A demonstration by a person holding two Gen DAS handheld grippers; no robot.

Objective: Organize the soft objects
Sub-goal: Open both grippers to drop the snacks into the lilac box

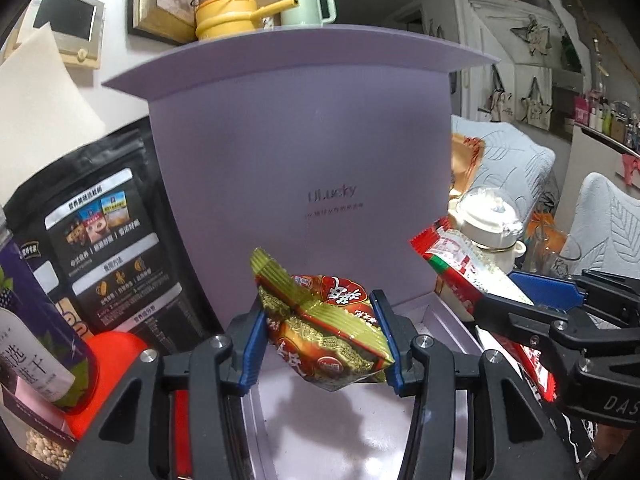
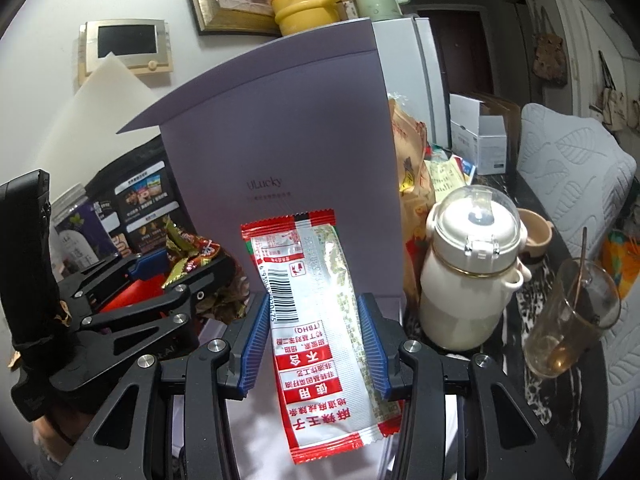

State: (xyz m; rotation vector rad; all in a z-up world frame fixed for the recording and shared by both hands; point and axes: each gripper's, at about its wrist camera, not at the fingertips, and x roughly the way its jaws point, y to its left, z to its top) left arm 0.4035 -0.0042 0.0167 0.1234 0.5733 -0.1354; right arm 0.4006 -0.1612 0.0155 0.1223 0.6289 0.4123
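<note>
The left gripper (image 1: 320,344) is clamping a crinkly green-and-red snack packet (image 1: 324,332); the right gripper (image 2: 312,344) is gripping a long red-and-white foil sachet (image 2: 316,320), its barcode showing only in the right wrist view.

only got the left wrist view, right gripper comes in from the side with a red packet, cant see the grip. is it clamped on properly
Observer: Yes. The right gripper is shut on the red-and-white packet, gripping its long edges.
Operator: which side of it faces the camera
Observer: The back, with a barcode near the top.
Operator: anything close on its right
Observer: A cream bottle with a clear dome lid, and a glass holding a spoon beyond it.
</note>
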